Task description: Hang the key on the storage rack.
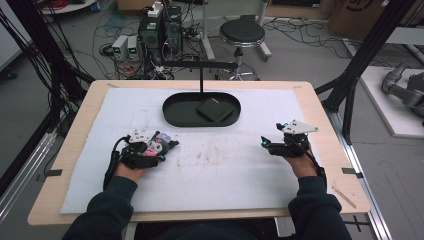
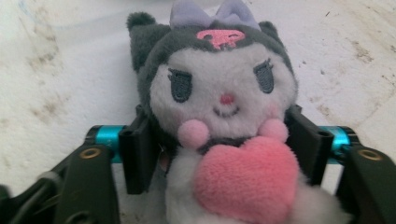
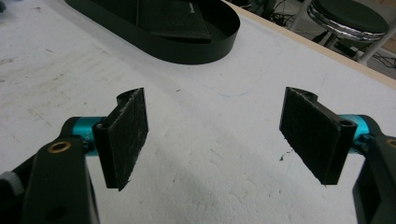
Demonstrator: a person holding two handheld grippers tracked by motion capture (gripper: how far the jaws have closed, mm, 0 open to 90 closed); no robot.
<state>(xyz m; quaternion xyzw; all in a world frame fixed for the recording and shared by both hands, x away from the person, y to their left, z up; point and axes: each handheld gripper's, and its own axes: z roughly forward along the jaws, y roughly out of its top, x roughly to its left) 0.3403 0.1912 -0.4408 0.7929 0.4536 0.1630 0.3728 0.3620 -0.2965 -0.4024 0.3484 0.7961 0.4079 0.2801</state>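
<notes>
Left gripper (image 2: 219,140) clamped on small grey-and-white plush doll with lilac bow and pink heart (image 2: 219,116), at near left of white foam mat (image 1: 225,165). Right gripper (image 3: 219,135) spread wide, holding nothing, at near right. Black oval tray (image 1: 172,112) far, centre.

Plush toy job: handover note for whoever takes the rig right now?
Left gripper: jaws closed on the plush toy, pads pressing both its sides; the toy sits low over the white mat, left of centre.
Right gripper: jaws wide open, nothing between them, over the mat's right side.
Black oval tray: at the far middle of the mat, a flat black pouch in it.
Done: toy gripped.
Left: lift and place it, probably in the tray; the destination is my guess.
</notes>
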